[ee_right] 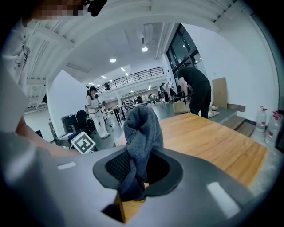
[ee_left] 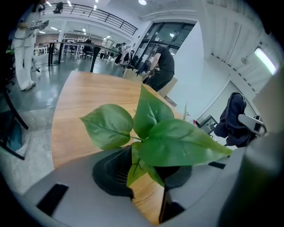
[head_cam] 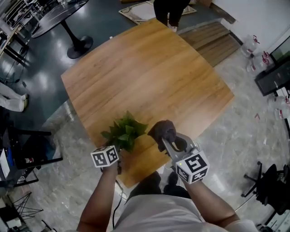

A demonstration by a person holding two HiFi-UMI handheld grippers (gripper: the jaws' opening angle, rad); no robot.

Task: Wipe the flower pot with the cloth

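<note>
A plant with broad green leaves (head_cam: 123,131) stands near the front edge of the wooden table (head_cam: 149,77); its pot is hidden under the leaves. My left gripper (head_cam: 117,147) reaches into it from the front. In the left gripper view the leaves (ee_left: 151,128) fill the space above the jaws, one leaf hangs into the gap, and the left gripper (ee_left: 144,176) stands open with wood showing between the pads. My right gripper (head_cam: 168,144) is just right of the plant, shut on a dark grey cloth (head_cam: 162,130). The cloth (ee_right: 141,133) sticks up from the right gripper (ee_right: 133,177).
A person (head_cam: 168,11) bends over at the table's far edge. A round pedestal table base (head_cam: 79,45) stands on the floor at the back left. Spray bottles (head_cam: 249,45) sit on the floor at the right, a black chair (head_cam: 267,181) at the lower right.
</note>
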